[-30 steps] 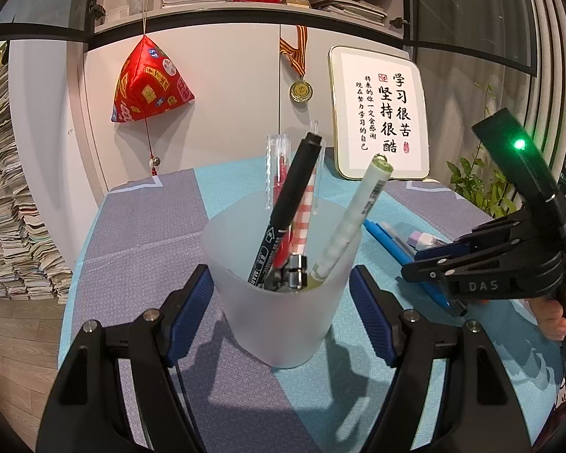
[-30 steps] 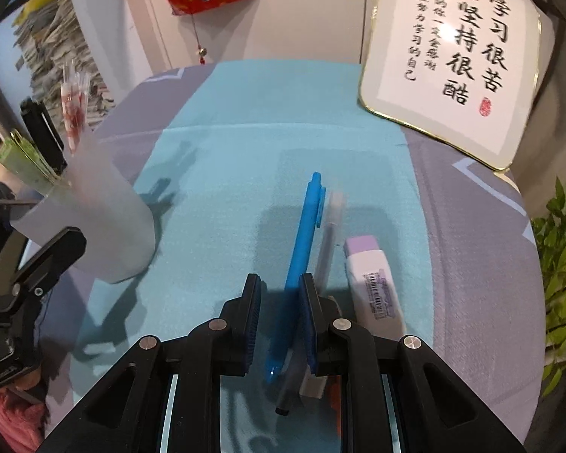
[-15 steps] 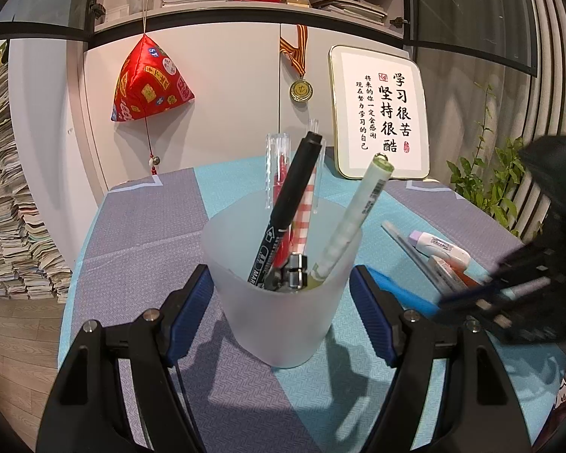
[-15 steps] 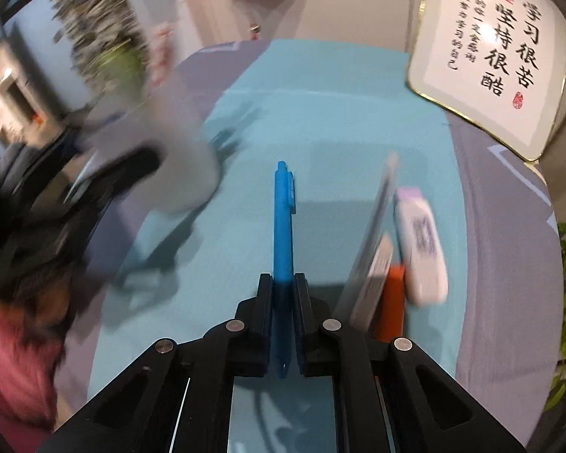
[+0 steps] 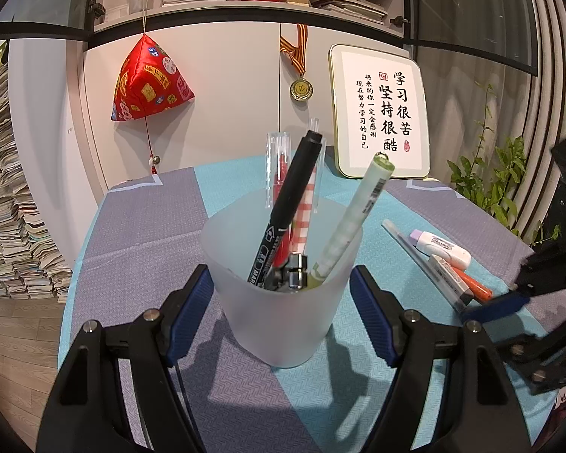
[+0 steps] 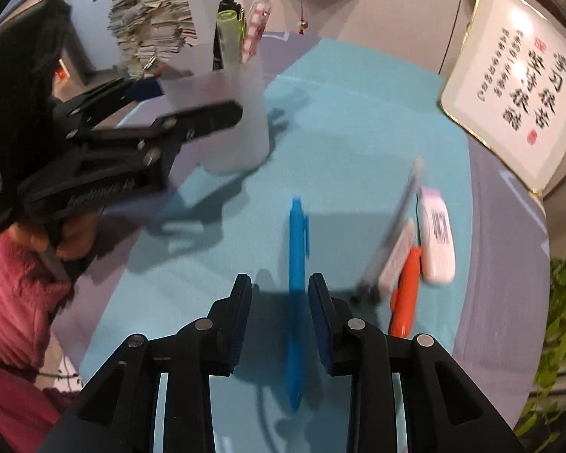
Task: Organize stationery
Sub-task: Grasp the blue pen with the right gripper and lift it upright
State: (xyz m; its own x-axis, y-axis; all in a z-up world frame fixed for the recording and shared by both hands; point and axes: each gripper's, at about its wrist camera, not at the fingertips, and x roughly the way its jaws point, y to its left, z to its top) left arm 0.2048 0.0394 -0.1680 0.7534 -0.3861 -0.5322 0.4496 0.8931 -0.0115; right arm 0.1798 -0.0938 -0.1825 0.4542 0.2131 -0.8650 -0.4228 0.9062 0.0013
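Bracing the frosted pen cup (image 5: 279,294) on the surface (image 5: 147,234), the left gripper (image 5: 281,302) is seen w/ fingers clamped on its sides. Right gripper (image 6: 279,296) fingers are opening, apart around a blue pen (image 6: 297,264), cup well to its left.

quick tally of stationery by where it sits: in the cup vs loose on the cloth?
In the frosted cup: 4 visible (black marker, green pen, red checked pen, clear-cased red pen)
Loose on the cloth: 5 (blue pen, grey pen, eraser, orange marker, correction tape)
Total: 9
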